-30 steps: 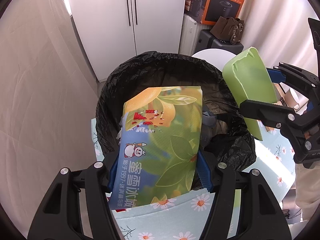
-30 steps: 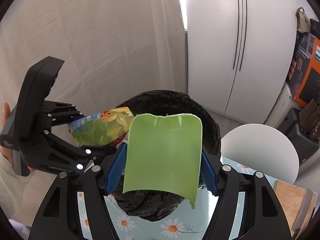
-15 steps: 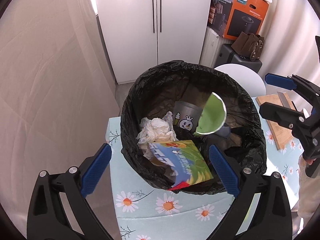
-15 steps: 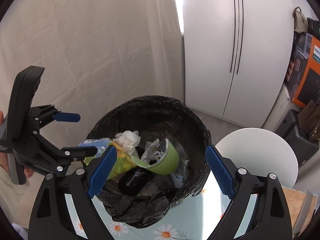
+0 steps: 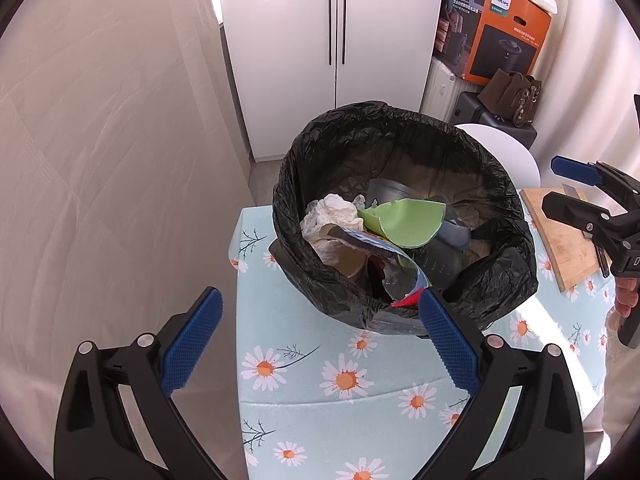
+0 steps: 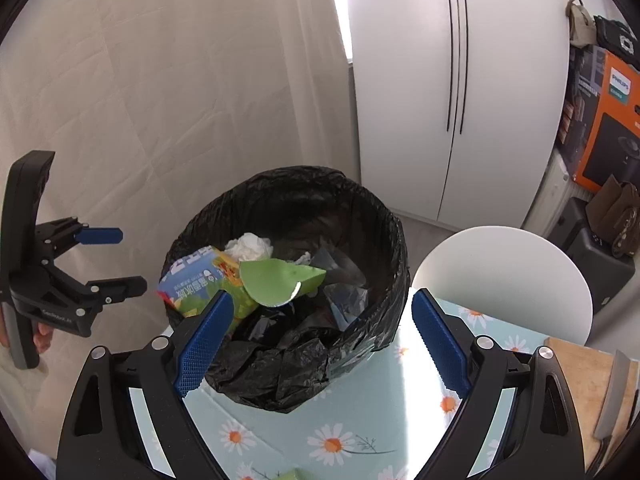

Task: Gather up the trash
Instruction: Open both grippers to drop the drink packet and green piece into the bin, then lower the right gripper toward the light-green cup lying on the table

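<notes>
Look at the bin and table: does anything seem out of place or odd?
The bin stands on the table rather than the floor. A cleaver lies on the board near the table's edge. The trash sits inside the bin; nothing has spilled.

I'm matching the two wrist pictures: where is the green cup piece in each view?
Left wrist: the green cup piece lies in the black-lined bin, right of the white tissue.
Right wrist: the piece sits mid-bin, below the tissue.
Shared landmark: the white cupboard behind the bin.
</notes>
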A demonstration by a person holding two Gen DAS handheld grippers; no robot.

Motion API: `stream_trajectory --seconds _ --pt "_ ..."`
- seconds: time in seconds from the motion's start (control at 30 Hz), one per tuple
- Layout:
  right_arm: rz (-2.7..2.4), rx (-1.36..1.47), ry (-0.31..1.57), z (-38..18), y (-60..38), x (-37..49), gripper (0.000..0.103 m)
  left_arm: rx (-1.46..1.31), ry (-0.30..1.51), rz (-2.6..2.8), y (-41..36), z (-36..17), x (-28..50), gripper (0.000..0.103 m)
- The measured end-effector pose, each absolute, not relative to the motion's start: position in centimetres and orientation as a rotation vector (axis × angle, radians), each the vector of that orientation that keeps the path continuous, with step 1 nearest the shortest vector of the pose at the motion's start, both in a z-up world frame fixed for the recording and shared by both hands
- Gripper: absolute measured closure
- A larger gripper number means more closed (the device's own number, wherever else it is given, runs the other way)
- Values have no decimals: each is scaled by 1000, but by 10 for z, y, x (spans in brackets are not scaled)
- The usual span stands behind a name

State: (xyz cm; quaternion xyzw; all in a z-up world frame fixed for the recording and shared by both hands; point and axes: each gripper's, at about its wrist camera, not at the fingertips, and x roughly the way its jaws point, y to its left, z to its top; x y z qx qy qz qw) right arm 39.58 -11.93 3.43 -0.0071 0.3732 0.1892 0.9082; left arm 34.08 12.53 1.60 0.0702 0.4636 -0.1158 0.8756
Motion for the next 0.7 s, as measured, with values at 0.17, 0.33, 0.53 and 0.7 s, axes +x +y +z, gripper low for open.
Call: stream_trajectory --seconds 0.17,0.33,0.53,0.7 --pt "384 -43 771 31 -120 372 17 124 966 -246 136 15 326 7" --pt "365 -62 782 24 -128 346 17 123 971 -242 143 10 314 7" --pt "377 -90 836 3 -136 319 17 104 979 -237 152 -3 300 6" --pt "440 -131 922 -30 -137 307 17 79 983 -224 156 -16 287 6"
